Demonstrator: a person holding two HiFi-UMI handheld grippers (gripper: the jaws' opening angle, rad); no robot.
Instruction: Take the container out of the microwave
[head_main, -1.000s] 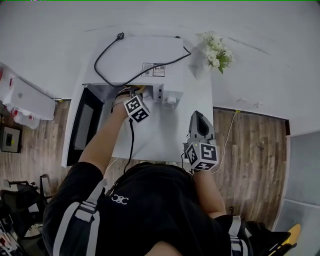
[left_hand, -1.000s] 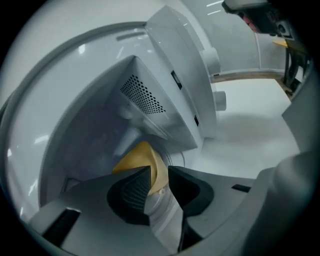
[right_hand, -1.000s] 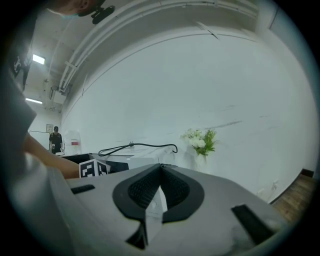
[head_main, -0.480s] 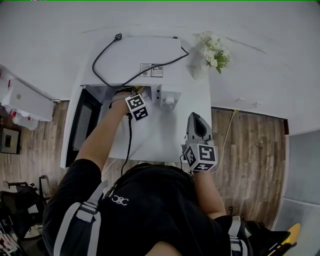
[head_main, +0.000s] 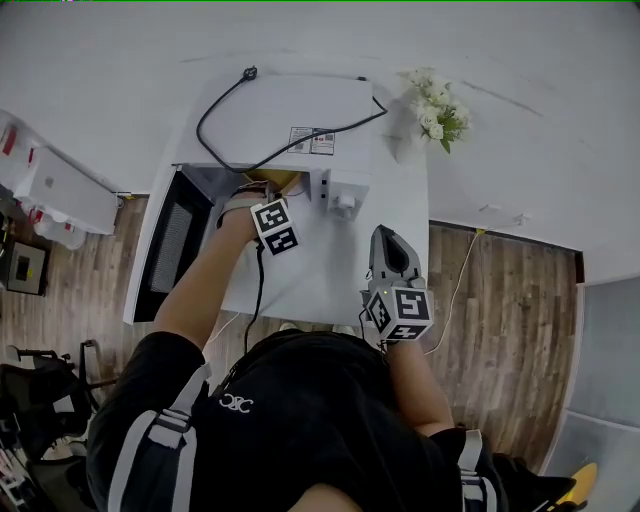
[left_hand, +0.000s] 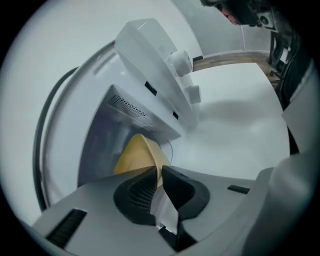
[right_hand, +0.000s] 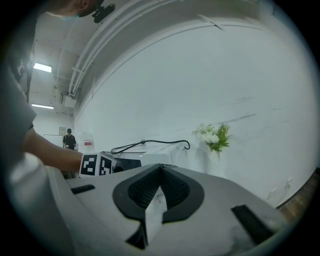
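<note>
A white microwave (head_main: 290, 120) stands on a white table (head_main: 320, 270) with its door (head_main: 165, 250) swung open to the left. A yellow container (head_main: 275, 180) shows at the mouth of the cavity. My left gripper (head_main: 260, 190) reaches into the opening. In the left gripper view its pads (left_hand: 177, 187) are shut on the rim of the yellow container (left_hand: 137, 155), which is tilted in front of the microwave's cavity (left_hand: 107, 130). My right gripper (head_main: 387, 235) hovers over the table to the right of the microwave. Its jaws are shut and hold nothing (right_hand: 161, 167).
A black power cable (head_main: 250, 150) lies across the microwave's top. A vase of white flowers (head_main: 435, 105) stands at the table's back right corner against the wall. The control knobs (left_hand: 181, 62) jut from the microwave's front. Wooden floor lies on both sides of the table.
My left gripper has drawn back a little from the cavity, and more of the yellow container shows at the opening. The right gripper has hardly moved.
</note>
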